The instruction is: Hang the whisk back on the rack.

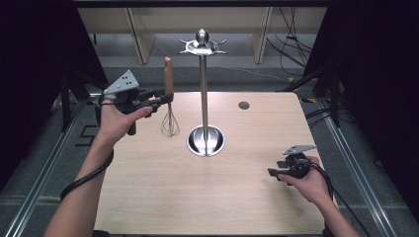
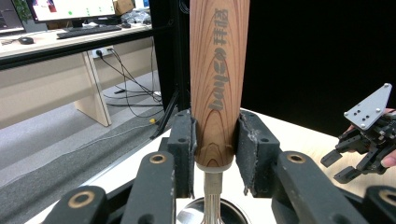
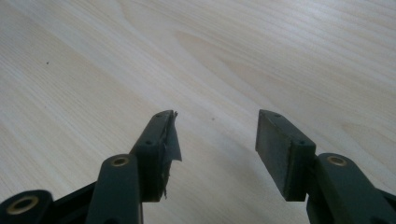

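Note:
A whisk point(image 1: 169, 106) with a wooden handle point(image 2: 218, 70) and a wire head hangs upright above the left part of the table. My left gripper point(image 1: 167, 97) is shut on the lower end of that handle, its pads point(image 2: 184, 151) pressed against the wood on both sides. A steel utensil stand point(image 1: 203, 84) rises from a round base point(image 1: 206, 140) at the table's middle, with hooks at its top point(image 1: 202, 45). The whisk is a little left of the pole. My right gripper point(image 1: 272, 173) rests low over the table's right front, open, with bare wood between its pads point(image 3: 280, 149).
The light wooden table point(image 1: 197, 192) has a small round grommet point(image 1: 243, 105) at the back right. Black curtains flank both sides, and cables lie on the floor at the back right. The right gripper point(image 2: 362, 140) appears far off in the left gripper view.

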Demonstrator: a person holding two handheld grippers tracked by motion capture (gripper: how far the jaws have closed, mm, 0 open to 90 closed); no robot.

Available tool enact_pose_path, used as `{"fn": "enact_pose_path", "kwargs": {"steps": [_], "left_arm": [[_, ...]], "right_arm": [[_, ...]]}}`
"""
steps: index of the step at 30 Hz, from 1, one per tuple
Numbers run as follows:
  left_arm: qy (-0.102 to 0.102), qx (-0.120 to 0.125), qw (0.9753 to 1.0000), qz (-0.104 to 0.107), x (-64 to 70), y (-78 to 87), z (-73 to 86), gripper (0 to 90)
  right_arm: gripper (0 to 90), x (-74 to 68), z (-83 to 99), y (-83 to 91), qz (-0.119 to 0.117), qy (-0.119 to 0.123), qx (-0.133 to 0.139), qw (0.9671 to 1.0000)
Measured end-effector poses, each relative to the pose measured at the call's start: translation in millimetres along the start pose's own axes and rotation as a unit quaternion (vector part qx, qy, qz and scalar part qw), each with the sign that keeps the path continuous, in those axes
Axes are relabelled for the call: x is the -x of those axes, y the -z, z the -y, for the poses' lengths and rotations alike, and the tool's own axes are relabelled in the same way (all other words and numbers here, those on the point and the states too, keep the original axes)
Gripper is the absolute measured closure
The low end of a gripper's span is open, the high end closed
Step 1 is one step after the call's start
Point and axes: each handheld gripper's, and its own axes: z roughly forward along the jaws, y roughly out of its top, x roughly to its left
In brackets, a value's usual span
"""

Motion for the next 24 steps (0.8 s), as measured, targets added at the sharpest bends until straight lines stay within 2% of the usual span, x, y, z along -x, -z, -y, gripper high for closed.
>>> {"fn": "enact_pose_path", "kwargs": {"steps": [24], "left_arm": [[-0.004,-0.001,1.0,0.007,-0.9,-6.0,-8.7,68.2]], "right_arm": [[47.9,0.2,0.0,-0.2,-0.001,-0.001,0.002,1.0]]}}
